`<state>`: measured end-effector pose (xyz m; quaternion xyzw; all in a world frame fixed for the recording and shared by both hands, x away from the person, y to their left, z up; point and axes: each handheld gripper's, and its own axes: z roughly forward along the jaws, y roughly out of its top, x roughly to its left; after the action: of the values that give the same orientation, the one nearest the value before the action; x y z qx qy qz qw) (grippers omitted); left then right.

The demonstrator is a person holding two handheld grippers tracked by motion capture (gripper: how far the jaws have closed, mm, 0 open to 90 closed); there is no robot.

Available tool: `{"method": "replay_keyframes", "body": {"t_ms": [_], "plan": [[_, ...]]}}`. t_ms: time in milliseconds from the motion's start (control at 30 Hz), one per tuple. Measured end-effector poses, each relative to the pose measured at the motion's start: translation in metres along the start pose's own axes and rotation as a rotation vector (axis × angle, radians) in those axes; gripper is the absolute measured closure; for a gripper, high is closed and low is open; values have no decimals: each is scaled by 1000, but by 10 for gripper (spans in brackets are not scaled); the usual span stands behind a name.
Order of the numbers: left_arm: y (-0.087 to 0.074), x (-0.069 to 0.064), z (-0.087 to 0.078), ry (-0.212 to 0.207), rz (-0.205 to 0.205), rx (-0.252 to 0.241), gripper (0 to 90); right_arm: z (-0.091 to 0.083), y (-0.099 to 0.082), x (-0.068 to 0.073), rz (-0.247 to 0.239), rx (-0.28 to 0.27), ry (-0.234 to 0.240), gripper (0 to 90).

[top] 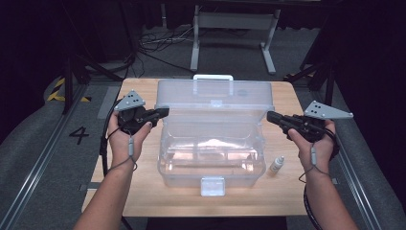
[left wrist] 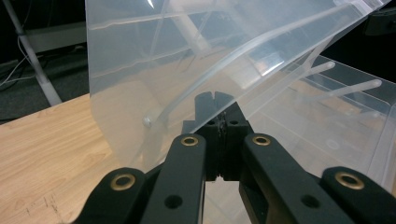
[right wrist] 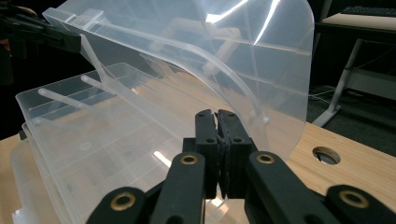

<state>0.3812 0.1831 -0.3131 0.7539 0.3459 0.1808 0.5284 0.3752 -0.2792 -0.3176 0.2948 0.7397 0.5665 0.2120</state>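
A black numeral "4" (top: 79, 134) is marked on the grey floor (top: 43, 143) left of the surface; nothing else is legible.

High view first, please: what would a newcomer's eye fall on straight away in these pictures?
The clear plastic box in the middle of the wooden table, its lid raised with a white handle on top. A hand-held black tool flanks the lid on each side, the left tool and the right tool, both with jaws together. A small white bottle lies right of the box.
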Motion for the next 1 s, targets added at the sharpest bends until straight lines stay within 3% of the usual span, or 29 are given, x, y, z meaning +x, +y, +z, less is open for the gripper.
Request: {"method": "replay_keyframes", "body": {"t_ms": [200, 333, 467, 567, 733, 1000], "plan": [[0, 0, 0, 1, 1, 1, 890, -12, -2, 7, -25, -10, -62, 798], [0, 0, 0, 1, 0, 4, 890, -17, -3, 8, 6, -37, -79, 726], [2, 1, 0, 4, -1, 7, 890, -19, -3, 6, 11, -54, -131, 618], [3, 2, 1, 6, 0, 8, 890, -15, -1, 5, -10, -57, -172, 546], [5, 3, 2, 8, 3, 12, 889, -4, 2, 6, -21, -78, -194, 485], [6, 4, 2, 5, -1, 14, 889, 11, 8, 6, -34, -67, -222, 459]]}}
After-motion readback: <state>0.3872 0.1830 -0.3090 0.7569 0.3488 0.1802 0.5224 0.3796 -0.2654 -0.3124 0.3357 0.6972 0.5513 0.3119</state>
